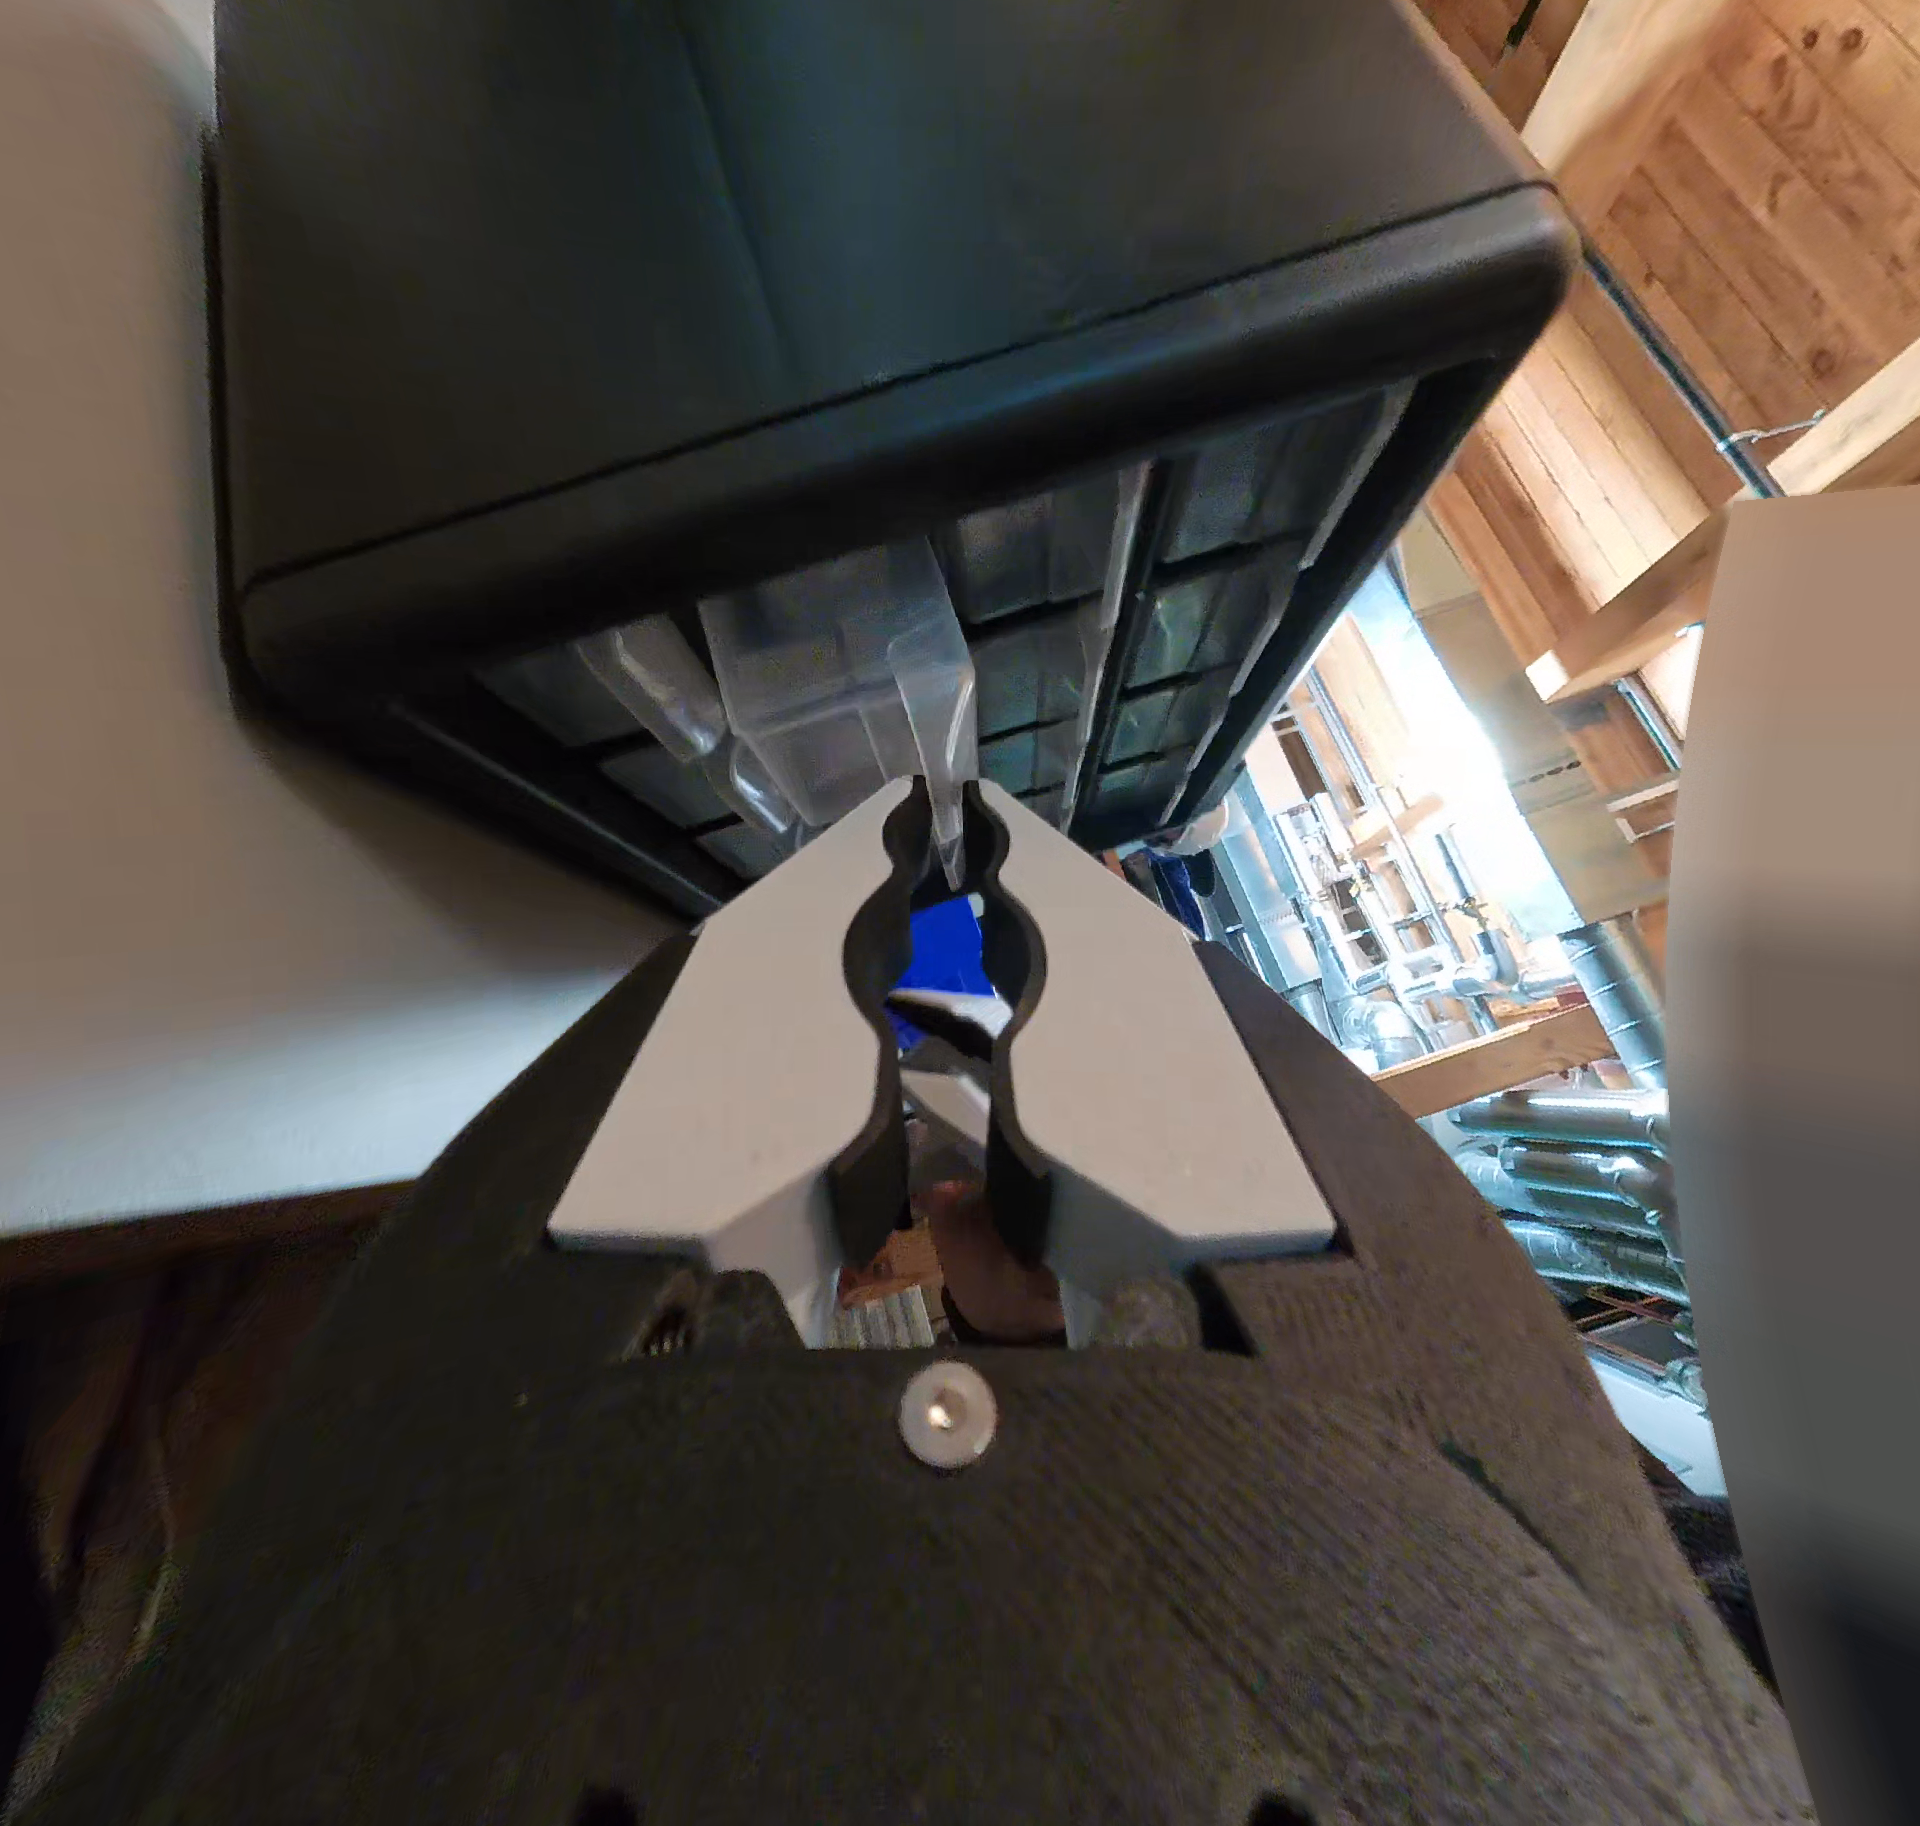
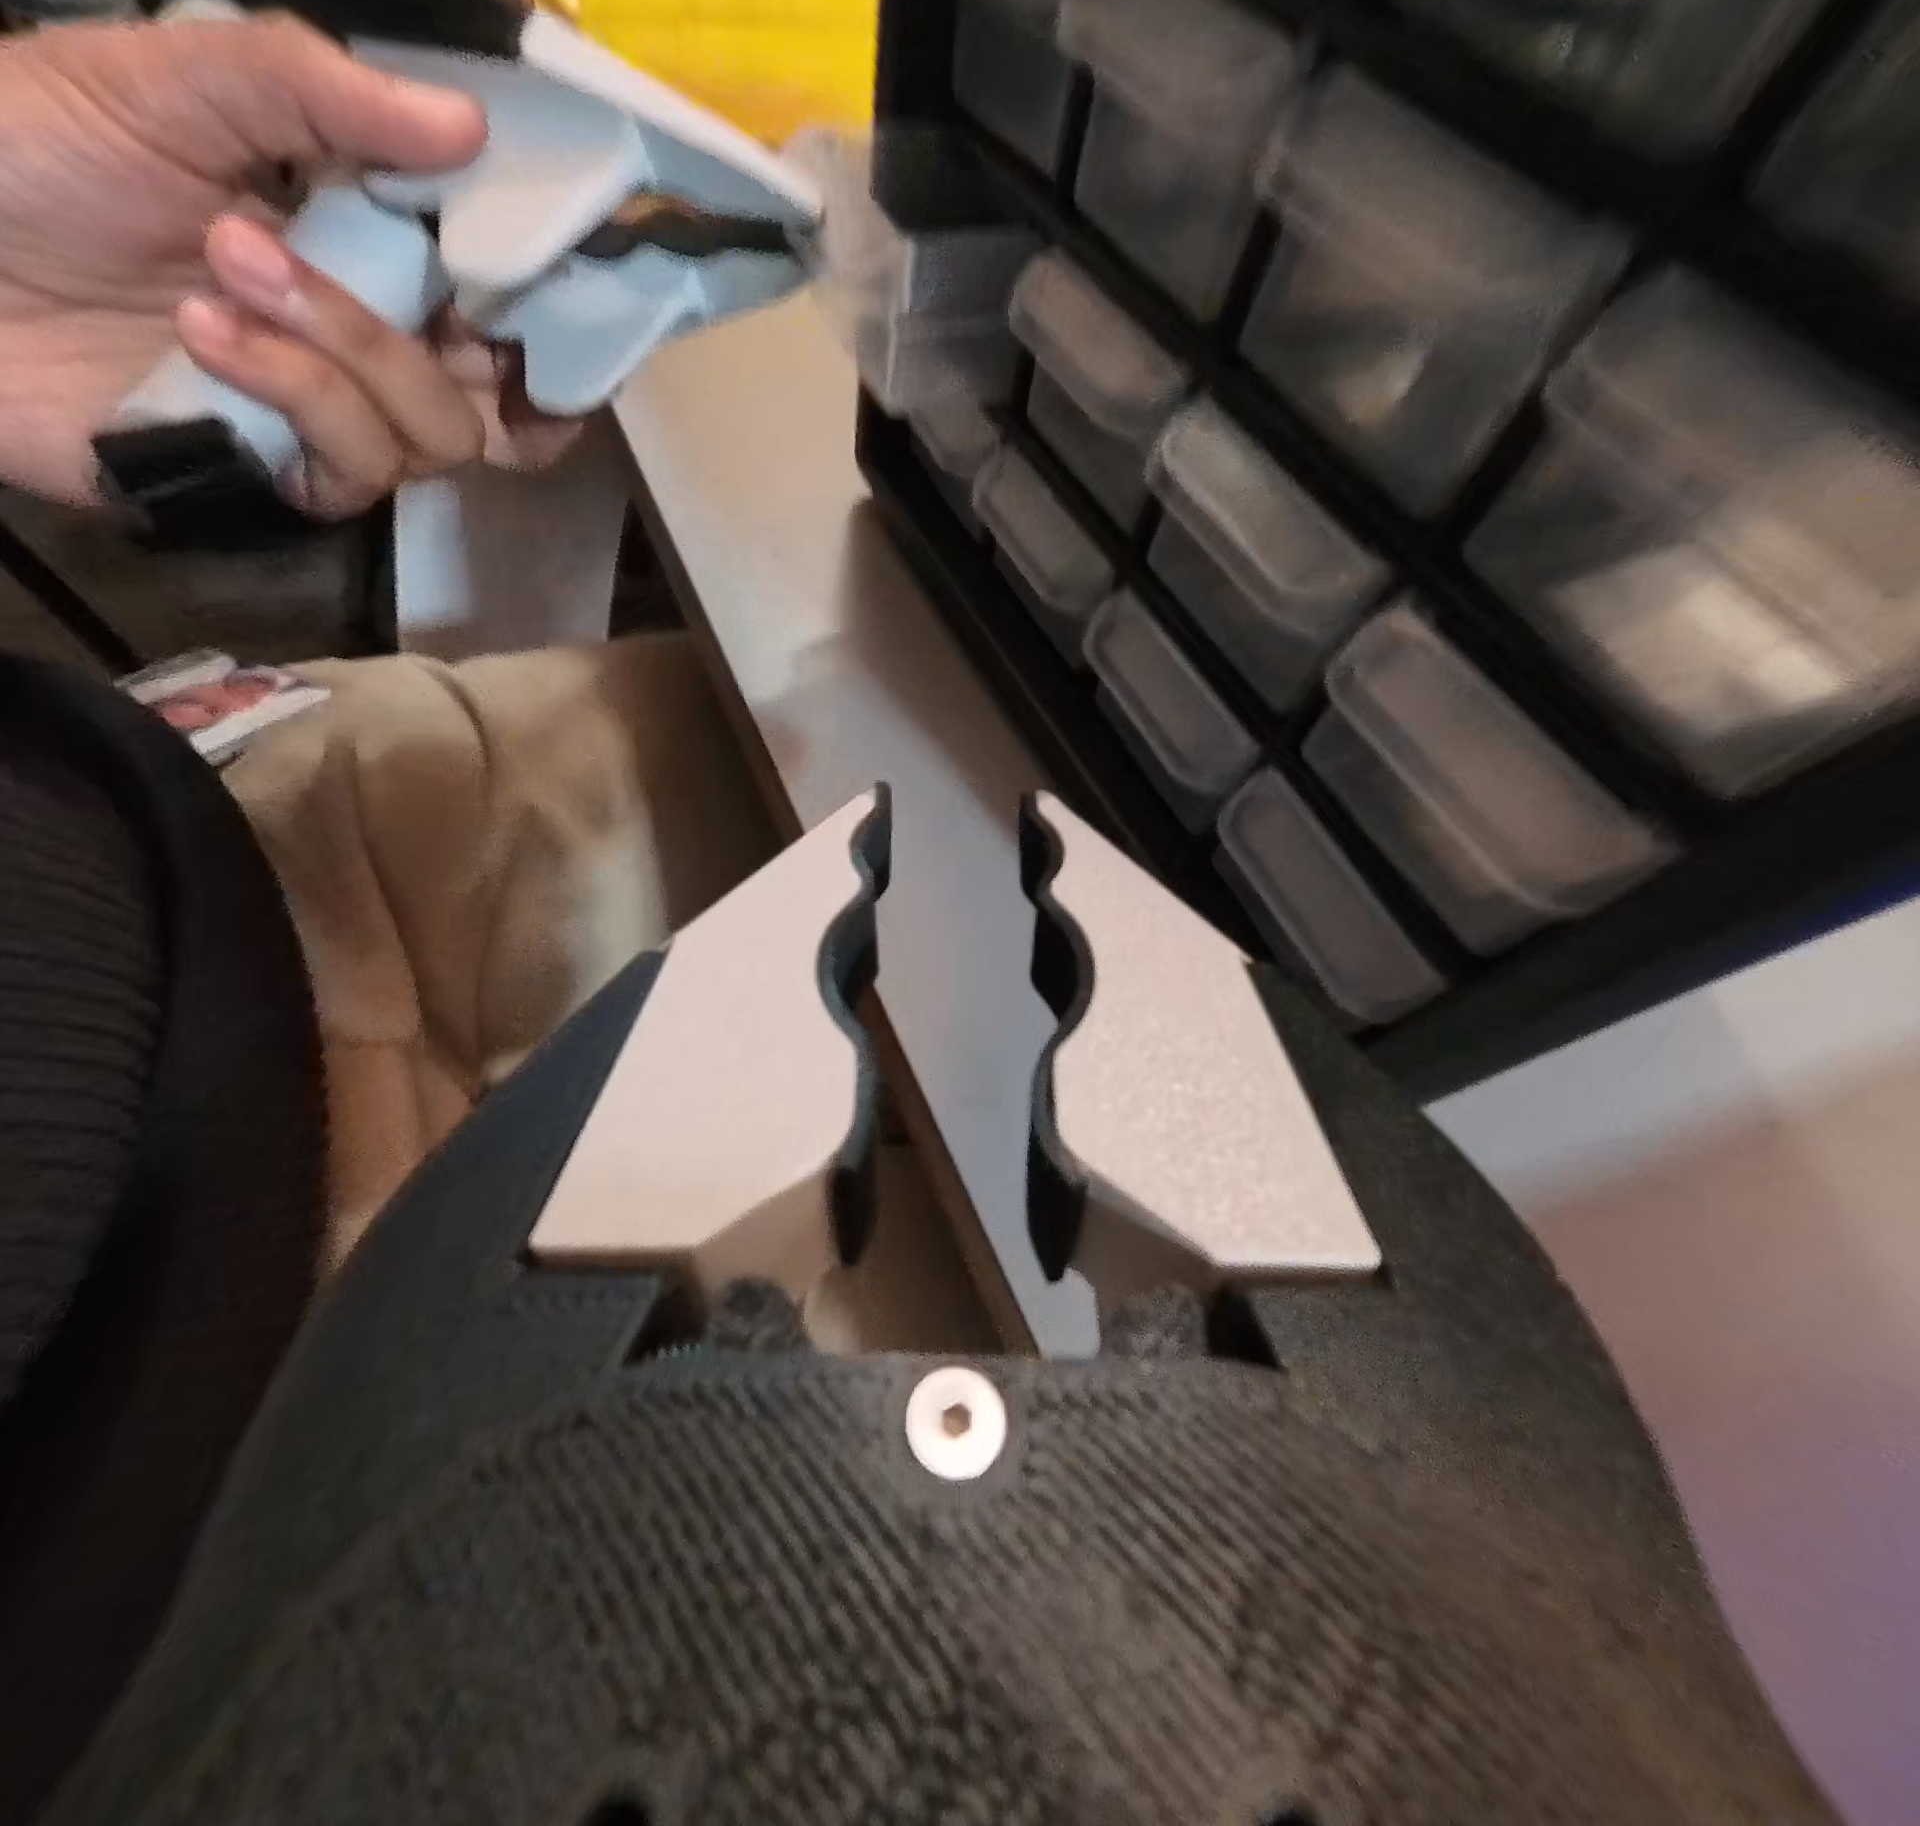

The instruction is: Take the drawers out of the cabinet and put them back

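Note:
The black cabinet (image 1: 727, 249) stands on a pale table (image 1: 208, 893) and holds several clear plastic drawers. My left gripper (image 1: 945, 802) is shut on the front tab of one clear drawer (image 1: 810, 664), which sticks partly out of the top row. In the right wrist view the cabinet (image 2: 1351, 488) fills the upper right, blurred. My right gripper (image 2: 956, 808) is open and empty, low over the table (image 2: 790, 571) in front of the cabinet's bottom left corner. A hand (image 2: 208, 249) holds the left gripper (image 2: 582, 249) at the cabinet's left side.
The table's front edge runs under my right gripper, with a person's lap and tan trousers (image 2: 468, 841) below it. A yellow box (image 2: 727, 10) stands behind. Wooden walls (image 1: 1714, 166) and metal ducts (image 1: 1558, 1049) lie beyond the cabinet.

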Tool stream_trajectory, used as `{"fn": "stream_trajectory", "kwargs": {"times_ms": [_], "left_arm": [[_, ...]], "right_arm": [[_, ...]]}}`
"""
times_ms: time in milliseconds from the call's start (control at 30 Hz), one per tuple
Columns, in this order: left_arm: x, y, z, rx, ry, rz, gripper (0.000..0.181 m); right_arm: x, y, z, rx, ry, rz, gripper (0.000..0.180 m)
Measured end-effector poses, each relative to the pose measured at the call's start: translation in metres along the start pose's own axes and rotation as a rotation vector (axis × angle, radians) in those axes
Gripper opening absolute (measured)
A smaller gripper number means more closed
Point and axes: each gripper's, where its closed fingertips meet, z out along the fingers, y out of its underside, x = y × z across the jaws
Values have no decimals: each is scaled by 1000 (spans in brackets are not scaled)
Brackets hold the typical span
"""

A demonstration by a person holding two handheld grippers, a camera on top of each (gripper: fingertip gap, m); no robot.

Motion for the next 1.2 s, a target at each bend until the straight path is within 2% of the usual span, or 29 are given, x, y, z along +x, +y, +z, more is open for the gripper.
{"fn": "stream_trajectory", "kwargs": {"times_ms": [133, 233, 300, 400, 500, 567, 667, 733, 867, 1200], "left_arm": [[5, 14, -16, -15, 2, -6, 3], [5, 23, -22, -50, 2, -7, 3], [6, 27, -25, -71, 7, -21, 15], [6, 28, -30, -79, 9, -27, 26], [2, 20, -38, -60, -12, -18, 36], [-6, 8, -41, -40, -50, -9, 37], [-13, -10, -43, -25, -70, -12, 39], [-14, -16, -44, -16, -76, -3, 39], [-14, -17, -43, -22, -71, -4, 40], [-12, -24, -39, -48, -70, 64, 41]], "right_arm": [[-12, -31, 7, 77, 42, -90, 30], [-29, -46, 26, 76, 29, -159, 45], [-36, -54, 41, 59, 48, -254, 56], [-36, -62, 61, -7, 158, -521, 65], [-38, -73, 79, -44, 257, -807, 65], [-45, -78, 92, -36, 268, -901, 62], [-52, -75, 110, -61, 245, -921, 64], [-47, -73, 115, -93, 289, -965, 62], [-36, -79, 111, -98, 404, -1063, 39], [-68, -74, 97, -57, 305, -1079, 36]]}}
